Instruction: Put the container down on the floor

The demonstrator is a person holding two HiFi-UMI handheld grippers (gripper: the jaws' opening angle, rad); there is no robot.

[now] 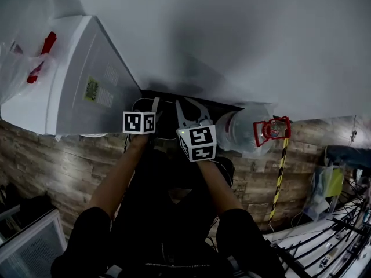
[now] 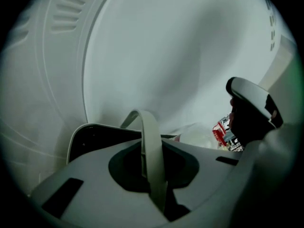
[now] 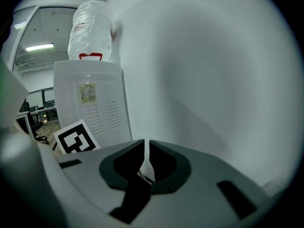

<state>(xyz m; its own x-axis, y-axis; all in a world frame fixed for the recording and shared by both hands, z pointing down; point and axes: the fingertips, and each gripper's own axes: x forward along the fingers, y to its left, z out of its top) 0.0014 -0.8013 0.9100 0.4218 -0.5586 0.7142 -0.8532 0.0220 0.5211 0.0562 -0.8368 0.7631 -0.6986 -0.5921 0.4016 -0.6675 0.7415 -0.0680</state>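
A dark container with a pale rim hangs low in front of me, close to the white wall. In the left gripper view its dark opening lies just beyond the jaws. My left gripper is shut on the container's thin pale arched handle. My right gripper is at the container's right side. Its jaws stand almost together, pinching a thin pale strip. The container's body is mostly hidden behind both grippers and my arms.
A white water dispenser stands at the left against the wall, seen with a bottle on top. A clear water bottle with a red handle lies on the wood floor at the right, beside a yellow-black striped pole.
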